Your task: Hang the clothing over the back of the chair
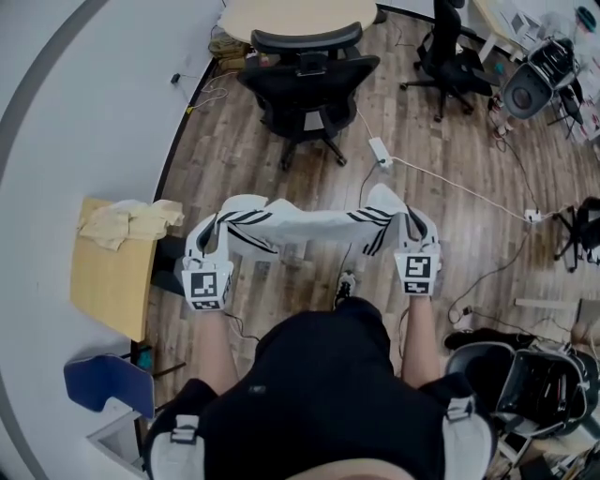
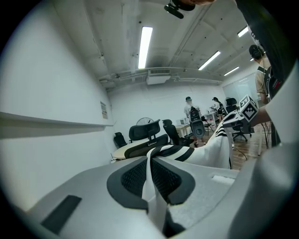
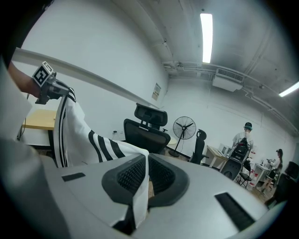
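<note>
Clothing (image 1: 305, 225) | white, black-striped, stretched taut in mid-air between both grippers, well short of chair (image 1: 309, 80) | left gripper (image 1: 212, 234): jaws nearly together, pinching one edge | right gripper (image 1: 413, 228): pinching other edge | step: carrying toward chair | next: raise above backrest, drape across, then release

This is looking like an open office or lab workspace. A black mesh swivel chair (image 1: 309, 94) is standing at a round pale table (image 1: 295, 17) on wood-look flooring (image 1: 450, 150). A white power strip (image 1: 380, 150) is trailing cable across the boards, and strip lights (image 2: 145, 46) are glowing overhead. A pedestal fan (image 3: 183, 128) is standing near the wall, and people (image 3: 244, 137) are standing among desks farther back.
</note>
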### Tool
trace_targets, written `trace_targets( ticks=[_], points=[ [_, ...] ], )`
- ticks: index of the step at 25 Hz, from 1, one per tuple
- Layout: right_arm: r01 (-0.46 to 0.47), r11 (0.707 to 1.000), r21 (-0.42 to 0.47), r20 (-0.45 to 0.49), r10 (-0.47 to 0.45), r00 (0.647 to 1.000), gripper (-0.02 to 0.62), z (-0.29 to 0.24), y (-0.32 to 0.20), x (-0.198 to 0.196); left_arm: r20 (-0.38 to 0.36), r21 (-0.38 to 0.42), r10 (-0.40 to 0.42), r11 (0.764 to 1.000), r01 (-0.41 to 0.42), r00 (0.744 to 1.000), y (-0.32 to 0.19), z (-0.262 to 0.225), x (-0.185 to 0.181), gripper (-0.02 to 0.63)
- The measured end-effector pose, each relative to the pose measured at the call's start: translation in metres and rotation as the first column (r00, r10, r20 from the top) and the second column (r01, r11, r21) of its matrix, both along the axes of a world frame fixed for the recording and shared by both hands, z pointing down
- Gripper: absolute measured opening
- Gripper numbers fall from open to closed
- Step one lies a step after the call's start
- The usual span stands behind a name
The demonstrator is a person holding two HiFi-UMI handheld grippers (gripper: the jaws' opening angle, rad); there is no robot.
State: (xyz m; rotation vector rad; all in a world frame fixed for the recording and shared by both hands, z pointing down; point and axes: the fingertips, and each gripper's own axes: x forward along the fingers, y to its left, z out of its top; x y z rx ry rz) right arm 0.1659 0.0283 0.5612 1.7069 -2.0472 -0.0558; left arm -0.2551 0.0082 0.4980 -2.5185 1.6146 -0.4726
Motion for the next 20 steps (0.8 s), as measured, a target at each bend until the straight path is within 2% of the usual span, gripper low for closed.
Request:
trace_targets(
  ticks=[5, 10, 18, 20],
  points=[
    [0.055, 0.998, 0.040, -0.020, -0.054, 0.998, 0.002, -0.019, -0.038, 0.013, 0.015, 0.025, -0.043, 0.999, 0.043, 0.999, -0.018, -0.011, 0.013, 0.015],
    [0.064, 0.997, 0.042, -0.010, -0.064, 0.998, 0.002, -0.024, -0.062, 0.029, 0.030, 0.026, -0.073, 0.997, 0.072, 0.997, -0.028, -0.015, 0.027, 0.015],
    [0.109, 0.992, 0.061, -0.006, -0.109, 0.994, 0.002, -0.021, -0.085, 0.040, 0.065, 0.022, -0.125, 0.992, 0.123, 0.990, -0.030, -0.012, 0.037, 0.015],
    [0.117, 0.991, 0.071, -0.008, -0.117, 0.993, 0.002, -0.021, -0.088, 0.040, 0.061, 0.045, -0.138, 0.990, 0.136, 0.989, -0.030, -0.015, 0.038, 0.015]
  ],
)
